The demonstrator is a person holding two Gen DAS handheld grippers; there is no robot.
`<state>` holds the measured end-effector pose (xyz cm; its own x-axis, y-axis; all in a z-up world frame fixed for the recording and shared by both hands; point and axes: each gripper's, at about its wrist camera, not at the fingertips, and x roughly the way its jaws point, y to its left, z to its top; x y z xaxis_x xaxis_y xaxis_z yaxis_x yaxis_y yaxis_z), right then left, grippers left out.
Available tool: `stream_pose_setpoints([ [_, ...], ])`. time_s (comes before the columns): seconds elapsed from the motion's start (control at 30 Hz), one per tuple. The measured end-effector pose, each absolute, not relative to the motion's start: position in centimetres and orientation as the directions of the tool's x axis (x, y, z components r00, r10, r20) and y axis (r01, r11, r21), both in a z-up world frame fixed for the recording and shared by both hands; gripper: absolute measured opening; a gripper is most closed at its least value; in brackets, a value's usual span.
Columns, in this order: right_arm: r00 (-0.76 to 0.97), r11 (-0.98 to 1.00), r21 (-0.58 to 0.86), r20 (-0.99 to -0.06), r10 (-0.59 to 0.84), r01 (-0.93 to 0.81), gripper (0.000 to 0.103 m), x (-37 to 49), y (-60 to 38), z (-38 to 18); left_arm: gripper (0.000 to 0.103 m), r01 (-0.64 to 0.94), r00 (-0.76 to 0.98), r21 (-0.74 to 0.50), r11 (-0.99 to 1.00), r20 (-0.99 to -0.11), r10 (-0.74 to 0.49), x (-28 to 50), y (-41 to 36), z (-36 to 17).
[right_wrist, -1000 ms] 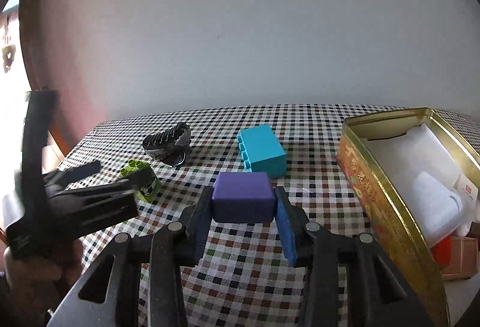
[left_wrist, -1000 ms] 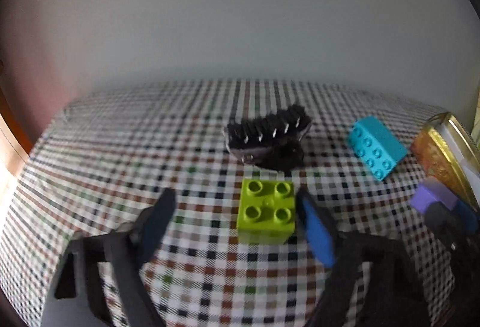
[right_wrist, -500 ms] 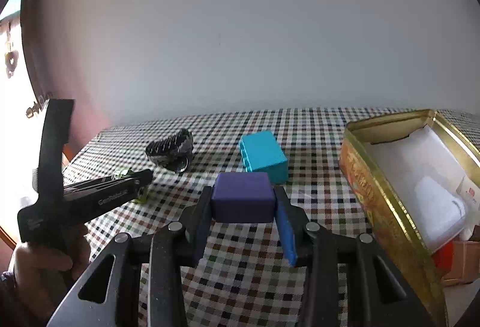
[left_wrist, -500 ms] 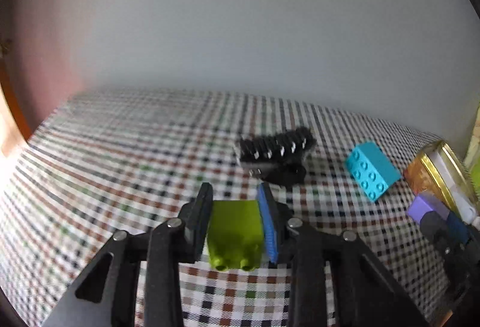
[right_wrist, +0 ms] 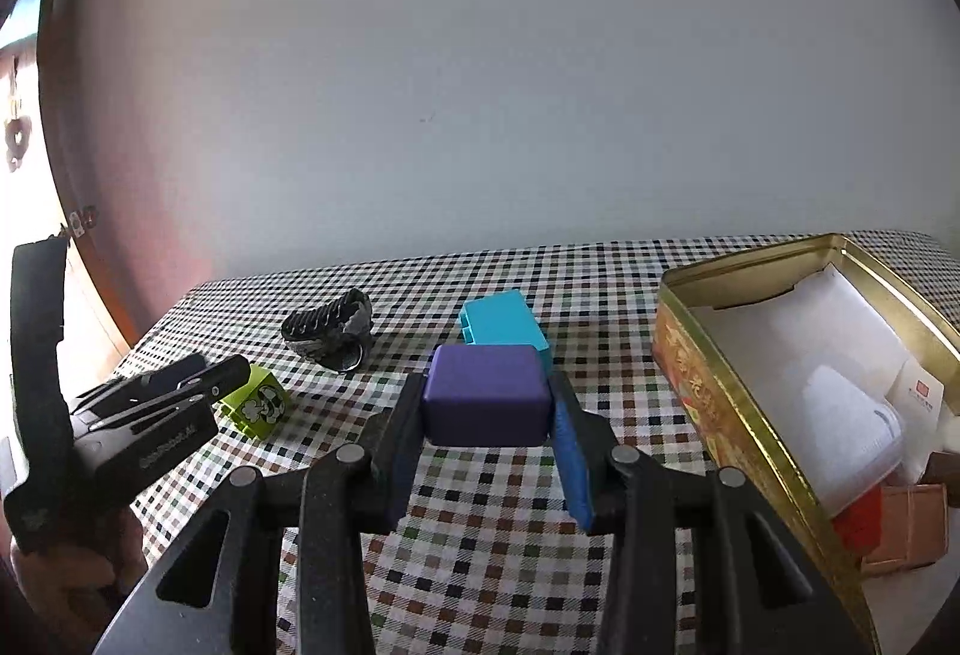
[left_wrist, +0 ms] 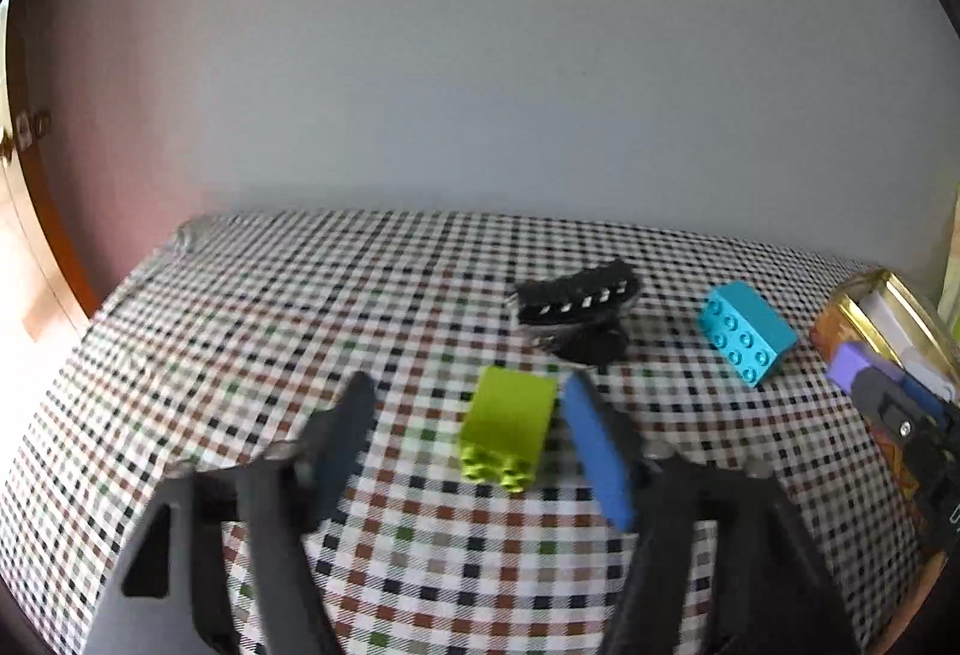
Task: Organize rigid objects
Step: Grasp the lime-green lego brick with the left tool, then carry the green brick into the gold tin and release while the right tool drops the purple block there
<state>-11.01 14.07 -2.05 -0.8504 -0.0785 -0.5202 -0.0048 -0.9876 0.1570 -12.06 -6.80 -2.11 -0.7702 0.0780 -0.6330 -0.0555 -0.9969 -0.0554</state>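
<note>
The lime green brick [left_wrist: 510,421] lies on its side on the checked tablecloth [left_wrist: 240,331], studs toward the camera. It sits between the fingers of my left gripper [left_wrist: 468,391], whose jaws are opening; neither pad touches it. The right wrist view shows the same brick [right_wrist: 255,403] at the tip of the left gripper [right_wrist: 180,379]. My right gripper [right_wrist: 486,385] is shut on a purple block [right_wrist: 486,403], held above the cloth. A teal brick [right_wrist: 504,319] lies just behind it.
A black toothed hair clip [left_wrist: 576,307] lies just behind the green brick, the teal brick [left_wrist: 747,331] to its right. An open gold tin [right_wrist: 750,259] with white packing and small boxes stands at the right. A hand [right_wrist: 60,583] holds the left gripper.
The left gripper shut on the green brick, which had its studs up, tipped it over, then let go. The brick now lies on its side. The right gripper has kept still.
</note>
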Motion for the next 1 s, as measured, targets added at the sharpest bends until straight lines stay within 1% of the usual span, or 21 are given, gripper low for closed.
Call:
stream_pose_setpoints([
  [0.1, -0.848, -0.987, 0.159, -0.523, -0.084, -0.001, 0.043, -10.9, 14.0, -1.9, 0.067, -0.057, -0.739, -0.059, -0.997, -0.668, 0.082, -12.7, -6.7, -2.6],
  [0.27, -0.842, -0.985, 0.173, -0.533, -0.088, -0.007, 0.043, -10.9, 14.2, -2.0, 0.066, -0.077, -0.718, -0.056, -0.995, -0.690, 0.094, -12.9, -6.5, -3.7],
  [0.3, -0.841, -0.984, 0.177, -0.534, -0.090, -0.007, 0.043, -10.9, 14.2, -2.1, 0.054, -0.074, -0.707, -0.057, -0.996, -0.701, 0.093, -13.1, -6.5, -4.0],
  [0.33, -0.840, -0.984, 0.177, -0.535, -0.090, -0.007, 0.043, -10.9, 14.2, -2.1, 0.046, -0.083, -0.695, -0.070, -0.994, -0.711, 0.108, -13.5, -6.9, -4.5],
  [0.37, -0.838, -0.984, 0.177, -0.537, -0.091, -0.007, 0.043, -11.0, 14.2, -2.2, 0.031, -0.093, -0.683, -0.085, -0.992, -0.720, 0.126, -13.7, -6.8, -4.7],
  [0.5, -0.838, -0.985, 0.172, -0.539, -0.091, -0.004, 0.043, -10.9, 14.0, -2.3, 0.031, -0.094, -0.637, -0.098, -0.991, -0.758, 0.136, -14.5, -6.8, -5.6],
  [0.67, -0.840, -0.986, 0.168, -0.535, -0.090, -0.001, 0.043, -10.9, 14.0, -2.2, 0.030, -0.097, -0.662, -0.080, -0.992, -0.739, 0.124, -13.9, -6.5, -5.2],
  [0.77, -0.851, -0.987, 0.163, -0.517, -0.087, 0.001, 0.043, -10.7, 14.1, -1.9, 0.030, -0.103, -0.692, -0.072, -0.992, -0.711, 0.123, -13.1, -6.3, -4.6],
  [1.0, -0.876, -0.991, 0.132, -0.479, -0.061, -0.003, 0.043, -10.2, 14.1, -1.3, 0.030, -0.079, -0.794, -0.019, -0.997, -0.603, 0.075, -10.7, -5.2, -2.9],
])
